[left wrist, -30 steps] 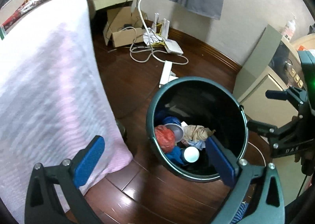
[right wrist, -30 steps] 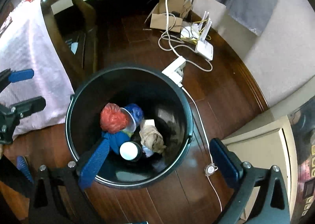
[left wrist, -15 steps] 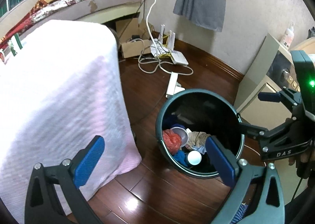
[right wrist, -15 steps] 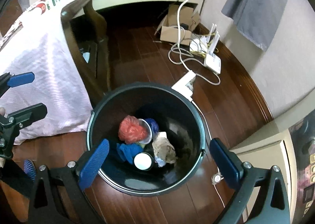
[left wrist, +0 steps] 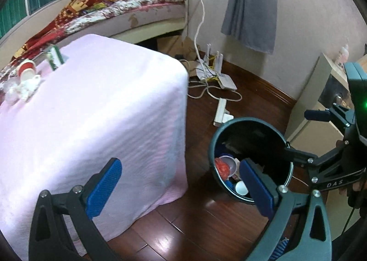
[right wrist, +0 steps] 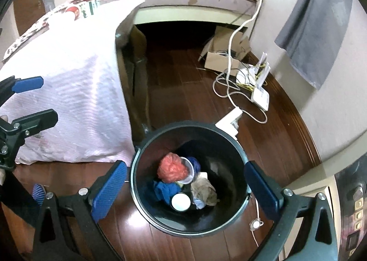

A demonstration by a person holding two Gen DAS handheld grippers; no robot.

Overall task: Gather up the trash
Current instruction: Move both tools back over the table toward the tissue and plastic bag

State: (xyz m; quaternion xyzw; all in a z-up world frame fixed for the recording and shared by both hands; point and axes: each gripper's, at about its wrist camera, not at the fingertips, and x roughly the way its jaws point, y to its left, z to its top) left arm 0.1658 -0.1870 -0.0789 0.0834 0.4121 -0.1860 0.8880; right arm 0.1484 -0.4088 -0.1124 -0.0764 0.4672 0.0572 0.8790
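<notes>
Left wrist view: big table under a pink cloth (left wrist: pixel 96 109) fills the left and centre, w/ a bed (left wrist: pixel 128 6) far behind it and dark wood floor (left wrist: pixel 201 222) to the right. On the cloth's far-left corner sit a red-and-white cup (left wrist: pixel 25 70) and crumpled white bits (left wrist: pixel 17 90) just beside it. Dark bin (left wrist: pixel 250 160) stands on the floor right of the table, near its corner, not touching as far as I can tell. Right wrist view looks down into the bin (right wrist: pixel 191 178): red plastic bag wad (right wrist: pixel 170 168) on the left side, blue cloth (right wrist: pixel 166 190) nearer, a crumpled beige-grey paper (right wrist: pixel 204 191) to the right, a clear cup (right wrist: pixel 188 169) touching the red wad, and a white round lid or cup base (right wrist: pixel 181 201) nearest. Far right on the floor: cardboard box (right wrist: pixel 220 60), white router (right wrist: pixel 260 86) w/ tangled cables, power strip (right wrist: pixel 229 121) just beyond the bin rim. Grey cloth (left wrist: pixel 251 6) hangs on the wall. Left gripper (left wrist: pixel 181 190) has jaws spread wide, nothing between the blue pads; it hangs over the table's near corner and floor. Right gripper (right wrist: pixel 185 190) also spread wide and empty, above the bin w/ one pad either side of its rim.
</notes>
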